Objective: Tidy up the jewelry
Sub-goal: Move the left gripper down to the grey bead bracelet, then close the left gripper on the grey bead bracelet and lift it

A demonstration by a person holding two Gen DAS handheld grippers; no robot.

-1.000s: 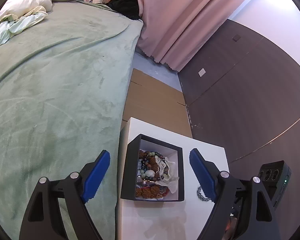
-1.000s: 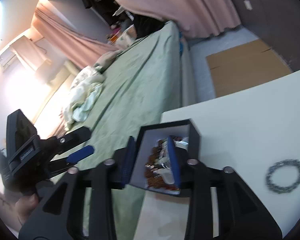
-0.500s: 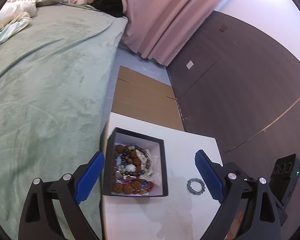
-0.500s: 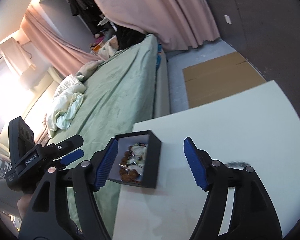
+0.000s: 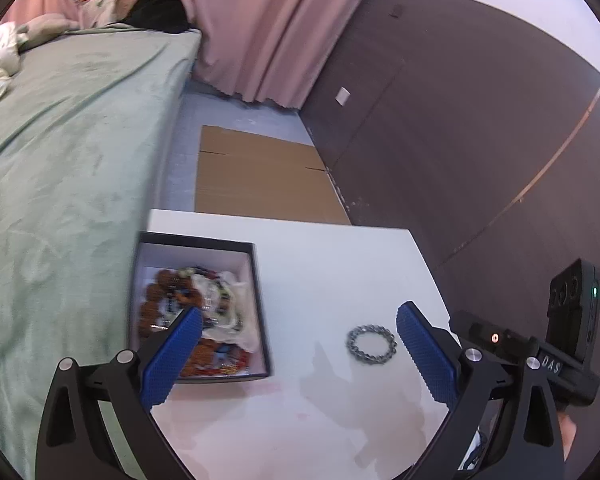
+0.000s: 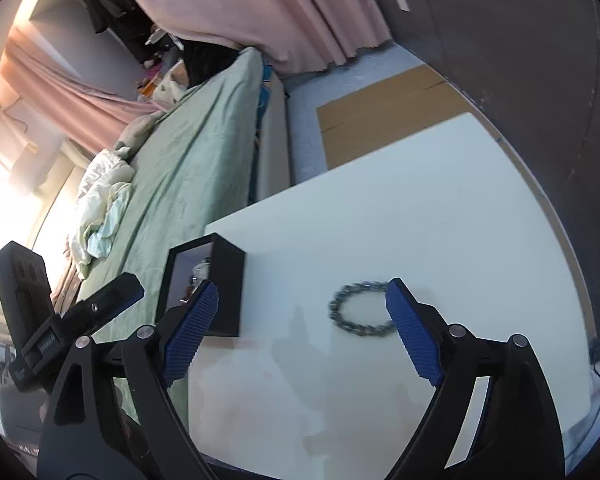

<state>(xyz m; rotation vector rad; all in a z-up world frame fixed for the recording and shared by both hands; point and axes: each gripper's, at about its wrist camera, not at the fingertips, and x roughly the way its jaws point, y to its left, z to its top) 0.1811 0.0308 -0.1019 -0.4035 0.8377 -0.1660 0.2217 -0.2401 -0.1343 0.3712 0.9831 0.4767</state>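
Observation:
A black open box (image 5: 198,246) holding several bead bracelets (image 5: 192,300) and white cloth sits at the left edge of the white table (image 5: 332,264). A grey chain bracelet (image 5: 371,345) lies loose on the table to the box's right. My left gripper (image 5: 296,344) is open and empty, hovering above the table between box and bracelet. In the right wrist view the box (image 6: 226,280) is at the left and the grey bracelet (image 6: 360,312) lies just ahead of my right gripper (image 6: 300,320), which is open and empty, its right pad beside the bracelet.
A bed with a green blanket (image 5: 60,152) runs along the table's left side. Flat cardboard (image 5: 260,176) lies on the floor beyond the table. A dark brown wall (image 5: 460,120) stands to the right, pink curtains (image 5: 268,24) at the back.
My right gripper opened, left the box and swung right to the grey bracelet. My left gripper swung right too, so the box now sits at its left finger.

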